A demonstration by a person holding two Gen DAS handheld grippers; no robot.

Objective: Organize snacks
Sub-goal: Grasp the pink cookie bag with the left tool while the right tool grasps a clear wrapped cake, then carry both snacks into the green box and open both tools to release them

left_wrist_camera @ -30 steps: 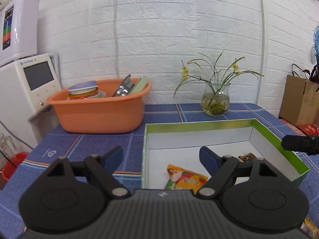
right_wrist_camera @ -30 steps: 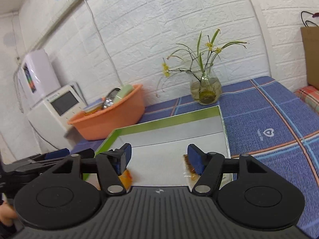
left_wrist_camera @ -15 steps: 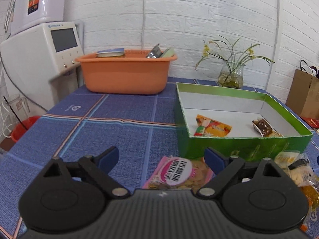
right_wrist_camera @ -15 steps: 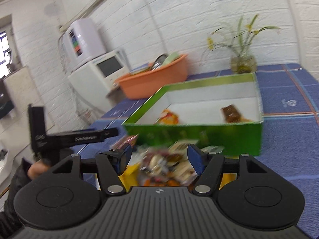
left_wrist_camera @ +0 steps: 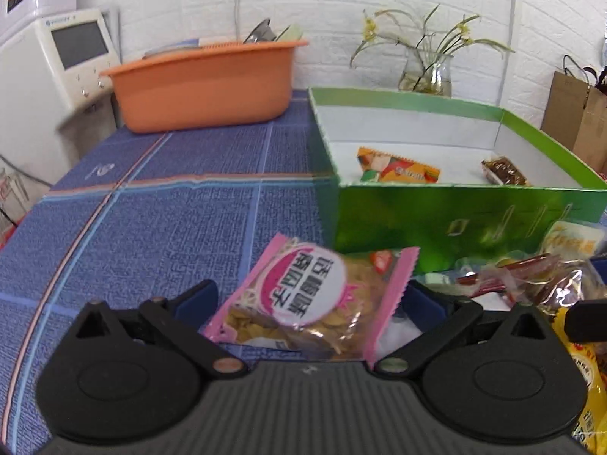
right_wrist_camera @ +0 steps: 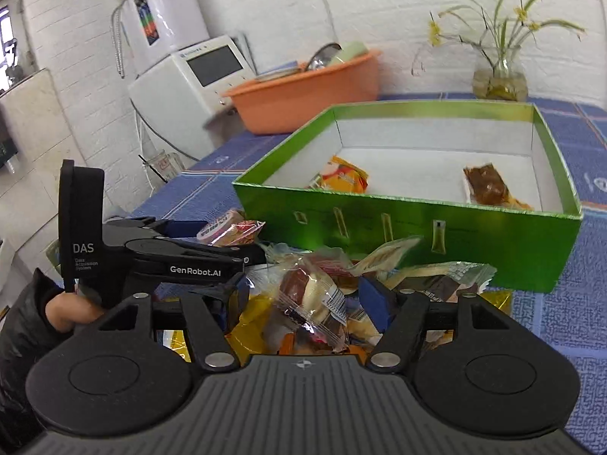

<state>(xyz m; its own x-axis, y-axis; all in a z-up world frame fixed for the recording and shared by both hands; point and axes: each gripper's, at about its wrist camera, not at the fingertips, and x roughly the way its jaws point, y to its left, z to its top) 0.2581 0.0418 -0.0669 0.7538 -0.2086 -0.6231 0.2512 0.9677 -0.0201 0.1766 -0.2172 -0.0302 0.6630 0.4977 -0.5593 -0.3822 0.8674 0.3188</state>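
- Your left gripper is spread wide over the pink snack bag. The bag lies on the blue tablecloth between the fingers, and neither finger touches it.
- Only the left view shows the bag's round pink-and-white label. The right view catches just its edge behind your left gripper.
- The green box is just behind the bag, holding an orange packet and a brown packet.
- Your right gripper is wide open and empty, with a clear wrapped snack between its fingers on the snack pile. You cannot tell if they touch it.
- Only the right view shows your left hand.
- The orange tub and flower vase sit at the back.
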